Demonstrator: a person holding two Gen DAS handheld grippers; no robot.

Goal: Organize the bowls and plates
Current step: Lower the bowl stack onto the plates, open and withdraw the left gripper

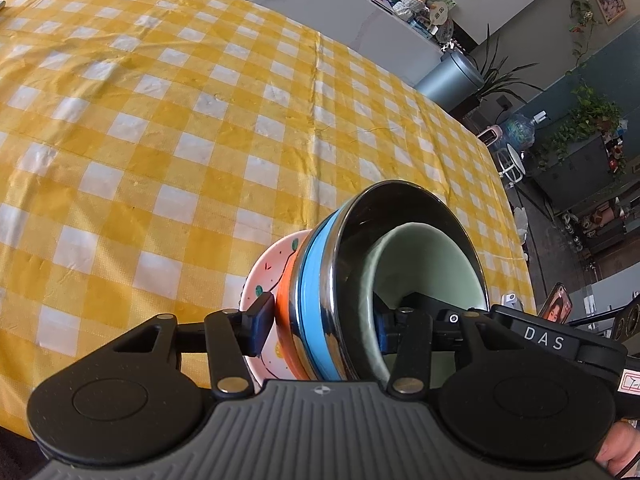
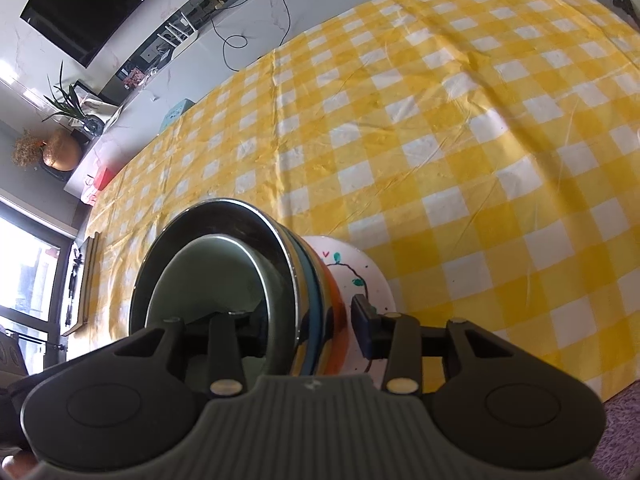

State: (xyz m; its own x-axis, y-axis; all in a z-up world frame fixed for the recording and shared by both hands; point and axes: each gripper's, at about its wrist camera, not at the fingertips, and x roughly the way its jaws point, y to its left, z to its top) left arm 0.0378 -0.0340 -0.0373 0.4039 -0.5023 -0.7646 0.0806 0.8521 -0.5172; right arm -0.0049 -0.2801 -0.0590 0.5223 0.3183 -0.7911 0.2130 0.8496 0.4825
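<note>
A: Surface?

B: Table under a yellow-and-white checked cloth [image 1: 168, 128], creased and slightly glossy. It runs wide and bare ahead of both sets of fingers. In the left wrist view its far edge drops off beyond the fingers on the right; in the right wrist view its near edge meets a purple carpet [image 2: 624, 432] below the fingers on the right.

A: The stack?

B: Nested, round, standing on edge between the fingers of both grippers. Outermost is a pale plate [image 1: 266, 276] with painted dots and lines, then an orange bowl [image 1: 285, 320], then a blue-banded steel bowl [image 1: 404, 216] with a mirror-dark inside, then a matte pale-green bowl [image 1: 432, 264] innermost.

A: Left gripper [image 1: 320, 330]?

B: One blue pad sits against the plate's back, the other reaches inside the green bowl. Jaws about half spread, clamped across the whole stack.

A: Right gripper [image 2: 304, 330]?

B: Mirror case. Right finger [image 2: 364, 330] sits just beside the plate [image 2: 372, 280]; contact can't be confirmed. Left finger goes inside the green bowl [image 2: 208, 280], tip hidden. Grip state: can't tell.
</note>
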